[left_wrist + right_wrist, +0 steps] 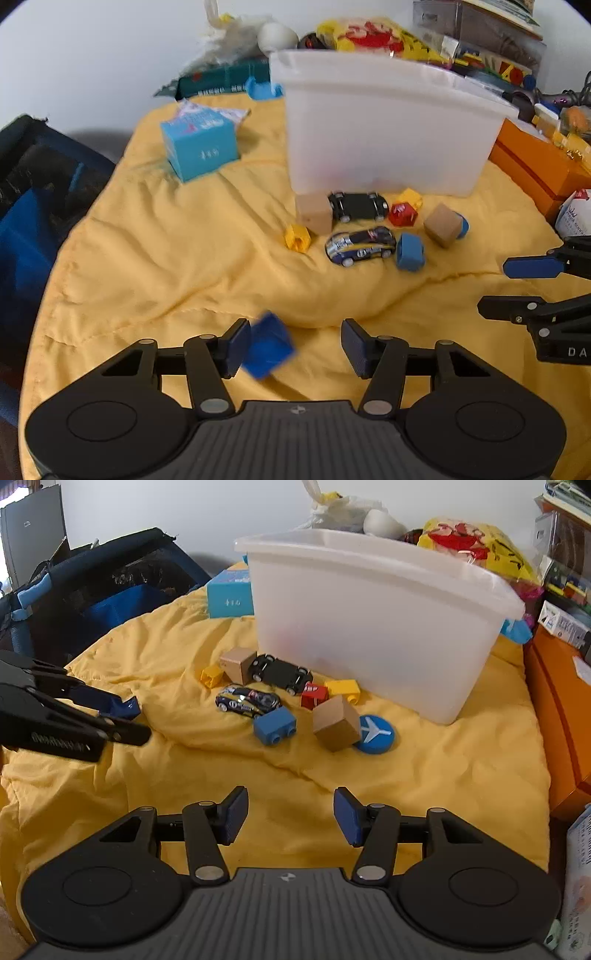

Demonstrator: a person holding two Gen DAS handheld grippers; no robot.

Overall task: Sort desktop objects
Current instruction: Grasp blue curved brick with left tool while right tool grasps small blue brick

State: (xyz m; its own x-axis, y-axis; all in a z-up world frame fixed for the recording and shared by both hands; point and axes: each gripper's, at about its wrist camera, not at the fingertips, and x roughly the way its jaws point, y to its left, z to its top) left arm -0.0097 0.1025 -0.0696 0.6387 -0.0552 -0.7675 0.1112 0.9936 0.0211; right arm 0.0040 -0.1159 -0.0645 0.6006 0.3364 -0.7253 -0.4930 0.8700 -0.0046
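Both grippers hang low over the yellow cloth (443, 775), tilted down toward the toys. The left gripper (293, 347) has its jaws apart, and a small blue block (269, 347) sits in the gap. It is blurred and lies against the left-hand pad, well clear of the other pad, so I call that loose and not gripped. Whether it rests on the cloth or is in the air, I cannot tell.

The right gripper (290, 821) is spread wide with nothing between its pads. This is the relation that matters: the heap of toys lies straight ahead of it, in front of the white bin (369, 627). Closest to it are a blue brick (275, 725), just left of its centre line, and a wooden cube (336, 723), just right of it. A striped toy car (247, 700) sits behind the brick. From the left gripper the same heap lies ahead and off to the right, so the right hand looks better lined up.

The brick's long side runs roughly across the right gripper's line, slightly slanted. My guess is that the jaws would close along its length unless the wrist rolls. The bin stands directly behind the heap, touching or nearly touching the farthest toys.
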